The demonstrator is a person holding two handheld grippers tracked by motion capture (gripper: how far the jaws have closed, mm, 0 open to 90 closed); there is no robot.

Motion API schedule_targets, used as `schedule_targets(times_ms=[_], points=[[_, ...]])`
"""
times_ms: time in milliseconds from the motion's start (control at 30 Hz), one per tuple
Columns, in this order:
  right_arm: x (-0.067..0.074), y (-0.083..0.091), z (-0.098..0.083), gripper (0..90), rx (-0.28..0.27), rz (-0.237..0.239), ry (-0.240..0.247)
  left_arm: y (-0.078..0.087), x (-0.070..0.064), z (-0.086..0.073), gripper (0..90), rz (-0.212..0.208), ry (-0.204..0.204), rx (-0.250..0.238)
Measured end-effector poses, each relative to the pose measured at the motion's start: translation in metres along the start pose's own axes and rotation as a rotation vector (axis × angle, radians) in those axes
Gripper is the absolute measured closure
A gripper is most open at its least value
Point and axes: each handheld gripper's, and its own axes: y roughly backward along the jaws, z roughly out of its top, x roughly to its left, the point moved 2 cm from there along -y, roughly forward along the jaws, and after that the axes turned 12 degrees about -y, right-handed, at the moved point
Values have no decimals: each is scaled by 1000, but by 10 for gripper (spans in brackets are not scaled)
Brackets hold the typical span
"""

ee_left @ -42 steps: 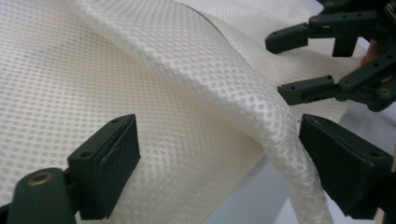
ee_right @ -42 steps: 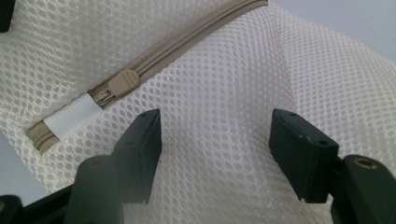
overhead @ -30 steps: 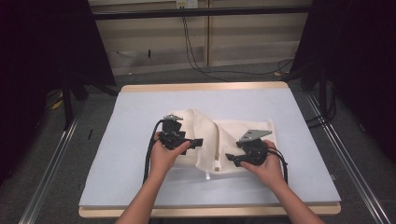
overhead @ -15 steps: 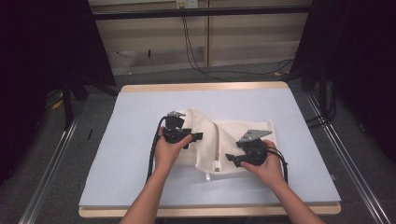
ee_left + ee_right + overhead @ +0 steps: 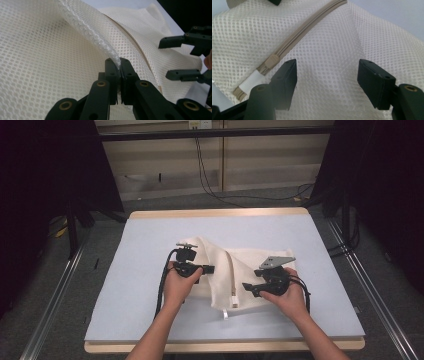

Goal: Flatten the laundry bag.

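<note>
My left gripper (image 5: 119,67) has just pinched shut on a mesh laundry bag (image 5: 220,265) fold; my right gripper (image 5: 327,82), jaws wide and empty, has the zipper pull (image 5: 271,60) just left of them.

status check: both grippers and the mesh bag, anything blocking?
Left gripper just closed, pinching a fold of the mesh bag. Right gripper open over the mesh near the zipper. Nothing in the way.

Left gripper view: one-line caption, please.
Left gripper pinches a fold of the cream mesh bag; right gripper waits open beyond.
</note>
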Motion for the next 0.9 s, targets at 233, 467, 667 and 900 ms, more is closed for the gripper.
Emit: schedule_targets(times_ms=[233,467,667,900], points=[[-5,7,8,315,-17,-14,-12,12,-16,-17,863,-29,-38,-15],[-3,0,13,301,6,9,-40,16,-28,-34,862,-45,-45,-20],[4,-11,17,362,35,37,-37,19,-31,-42,857,-67,-50,-4],[4,-15,8,719,79,63,-40,23,-21,-36,594,-22,-4,-74]])
